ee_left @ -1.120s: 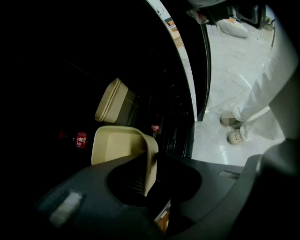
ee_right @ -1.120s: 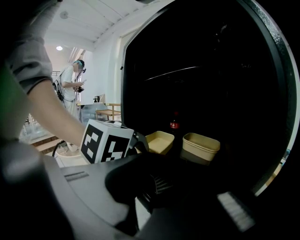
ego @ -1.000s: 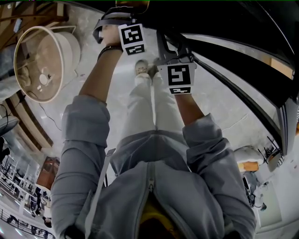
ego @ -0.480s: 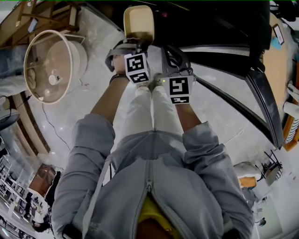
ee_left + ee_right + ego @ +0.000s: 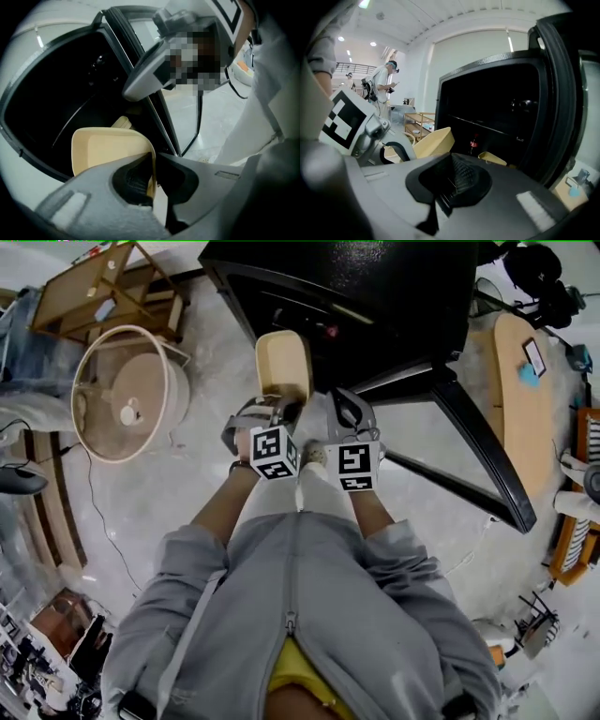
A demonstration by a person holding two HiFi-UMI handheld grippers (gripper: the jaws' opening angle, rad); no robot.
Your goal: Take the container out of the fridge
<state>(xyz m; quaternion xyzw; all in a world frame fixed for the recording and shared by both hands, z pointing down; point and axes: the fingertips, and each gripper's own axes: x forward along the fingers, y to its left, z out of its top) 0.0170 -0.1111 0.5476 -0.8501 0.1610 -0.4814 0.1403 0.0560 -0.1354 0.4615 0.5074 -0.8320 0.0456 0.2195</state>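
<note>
— Where was the container?

— The cream container [image 5: 283, 364] was in the left gripper [image 5: 284, 409], held out in front of the black fridge [image 5: 375, 296] and resting on none of its shelves.

— How was it gripped?

— By one edge. The left fingers [image 5: 131, 178] were clamped on its thin wall, one on either side, and the rest of it stuck out past the tips toward the dark inside of the fridge.

— And the other one?

— The right gripper [image 5: 347, 409] sat just beside the left, at about the same height. Its fingers [image 5: 459, 180] were closed on each other with nothing between them.

— Was the fridge open?

— Yes, its door [image 5: 478, 446] was swung wide to the right. Low inside stood a dark bottle [image 5: 474, 144] with a red label, and near it lay a second cream container [image 5: 492, 159].

— Anything round about?

— A round pale tub [image 5: 131, 395] stood on the light floor [image 5: 187, 502] well to the left, with a wooden rack [image 5: 103, 292] behind it.
</note>
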